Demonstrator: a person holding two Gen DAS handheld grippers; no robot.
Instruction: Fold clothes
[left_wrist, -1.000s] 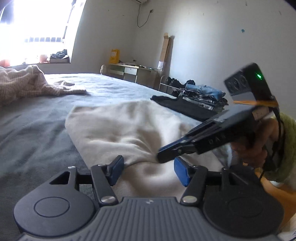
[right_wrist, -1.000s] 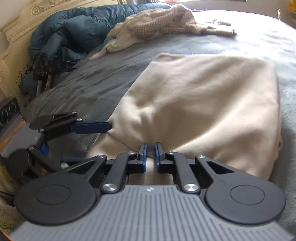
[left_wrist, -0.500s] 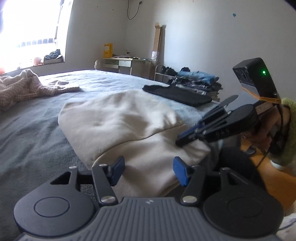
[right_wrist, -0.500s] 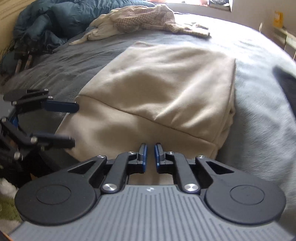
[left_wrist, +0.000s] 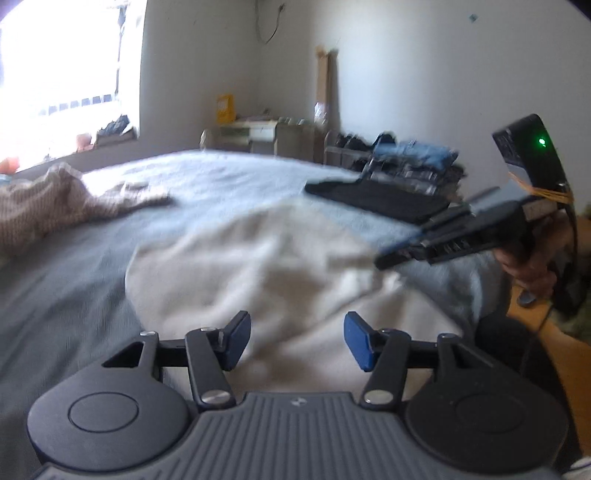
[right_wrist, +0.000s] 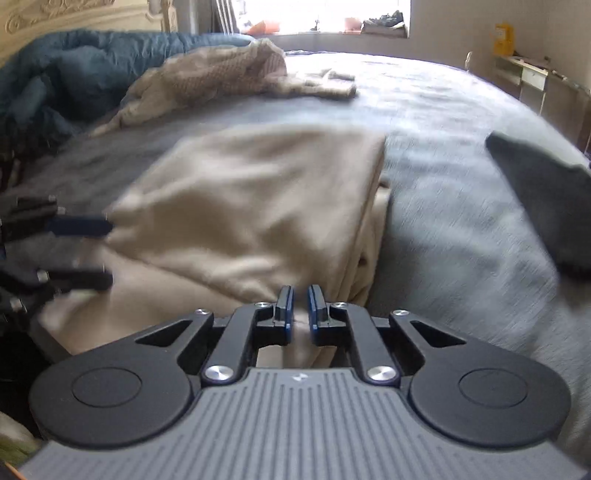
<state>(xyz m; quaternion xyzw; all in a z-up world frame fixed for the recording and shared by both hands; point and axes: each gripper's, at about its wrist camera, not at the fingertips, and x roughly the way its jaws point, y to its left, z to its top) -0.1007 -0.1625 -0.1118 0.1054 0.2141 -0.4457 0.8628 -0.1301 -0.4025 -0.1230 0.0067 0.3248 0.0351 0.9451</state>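
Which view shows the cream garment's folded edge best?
Right wrist view: the cream garment fills the centre, its stacked layers showing along the right-hand edge. The left wrist view shows it blurred, as a pale mound, layers not readable.

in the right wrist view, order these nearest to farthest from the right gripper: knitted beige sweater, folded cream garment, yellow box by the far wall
1. Folded cream garment: directly ahead of the right gripper, just beyond its shut fingertips.
2. Knitted beige sweater: crumpled farther up the bed, ahead and to the left.
3. Yellow box: off the bed, against the far wall at upper right.
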